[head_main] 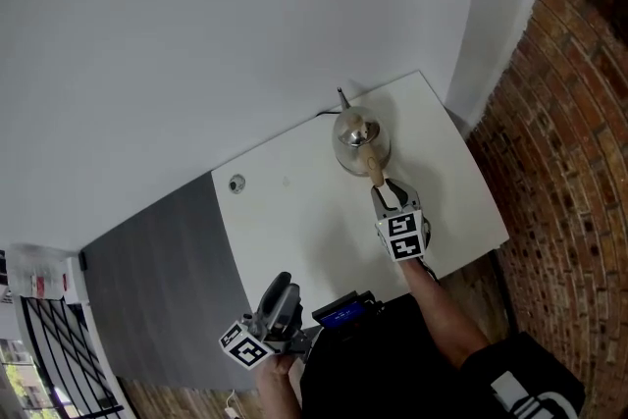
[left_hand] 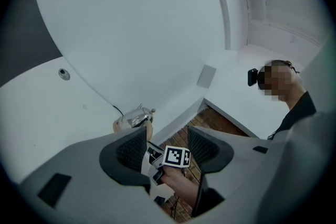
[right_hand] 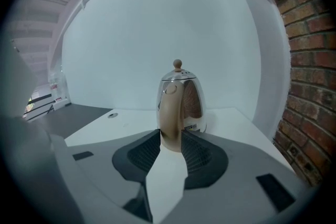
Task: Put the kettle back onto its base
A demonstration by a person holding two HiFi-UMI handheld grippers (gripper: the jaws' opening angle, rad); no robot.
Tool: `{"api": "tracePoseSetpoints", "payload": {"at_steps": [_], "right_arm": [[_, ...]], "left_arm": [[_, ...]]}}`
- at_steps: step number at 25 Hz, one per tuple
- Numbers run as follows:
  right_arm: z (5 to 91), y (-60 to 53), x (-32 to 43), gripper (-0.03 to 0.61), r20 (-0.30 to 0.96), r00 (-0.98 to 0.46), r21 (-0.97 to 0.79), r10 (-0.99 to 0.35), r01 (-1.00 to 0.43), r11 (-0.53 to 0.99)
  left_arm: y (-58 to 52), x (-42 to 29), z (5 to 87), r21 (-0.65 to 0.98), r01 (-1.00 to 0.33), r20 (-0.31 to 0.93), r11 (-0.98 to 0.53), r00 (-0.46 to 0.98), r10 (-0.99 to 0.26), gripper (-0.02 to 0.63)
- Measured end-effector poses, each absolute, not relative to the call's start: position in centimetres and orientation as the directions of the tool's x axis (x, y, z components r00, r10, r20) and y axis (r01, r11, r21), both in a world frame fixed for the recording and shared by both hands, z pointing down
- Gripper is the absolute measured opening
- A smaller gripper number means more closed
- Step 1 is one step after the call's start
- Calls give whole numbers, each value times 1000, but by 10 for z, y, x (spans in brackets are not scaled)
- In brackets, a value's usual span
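Note:
A chrome kettle [head_main: 357, 138] with a pale wooden handle [right_hand: 170, 113] and knob stands upright at the back of the white table [head_main: 294, 211]. My right gripper [head_main: 383, 188] reaches in from the front, and its pads press both sides of the handle's lower end. I cannot make out a base under the kettle. A black cable [head_main: 324, 113] runs from below it to the wall. My left gripper [head_main: 282, 288] hangs near the table's front edge, open and empty. In the left gripper view the kettle [left_hand: 134, 118] shows beyond the left gripper [left_hand: 168, 139].
A brick wall [head_main: 579, 113] borders the table on the right and a grey surface [head_main: 157, 280] lies to its left. A round cable grommet [head_main: 236, 183] sits in the table's back left part. A white wall rises behind the kettle.

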State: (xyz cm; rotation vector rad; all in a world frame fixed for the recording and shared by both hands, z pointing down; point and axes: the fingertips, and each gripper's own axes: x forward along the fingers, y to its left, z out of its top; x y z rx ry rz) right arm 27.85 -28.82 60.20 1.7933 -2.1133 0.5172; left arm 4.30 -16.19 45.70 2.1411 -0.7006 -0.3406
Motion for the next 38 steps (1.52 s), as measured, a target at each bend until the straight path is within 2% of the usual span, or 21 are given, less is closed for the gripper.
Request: {"api": "tracePoseSetpoints", "payload": {"at_steps": [4,8,15,22,27,32,38], "right_arm": [[600,-260,290,123,453,-121,-66,-884,-993,102],[580,-216,296,123,432,-91,-66,-897,-995,69],[552,-95,251,112,407,-96,-146,-908,-989,39],[535,17,229,77,391,-81,-234,-917,-972,-14],[505,42,224,61,265,-150,-418,-953,-908,27],[491,59,226,48,108,-233,-620,-966,-775,118],[476,101,247,40,7,-257,-712,-966,-679,176]], "left_arm": [[-152,41,453,782,-324,-28,-532,835,-550,245],[-135,40,449,788,-230,-95,-571,872,-481,245],[-78,7,451,798,-78,-205,-598,897,-391,244],[-13,4,465,820,42,-259,-571,917,-304,230],[12,9,447,791,85,-300,-606,917,-263,210],[32,16,435,758,87,-326,-646,909,-260,177],[60,47,426,758,88,-324,-647,911,-256,140]]}}
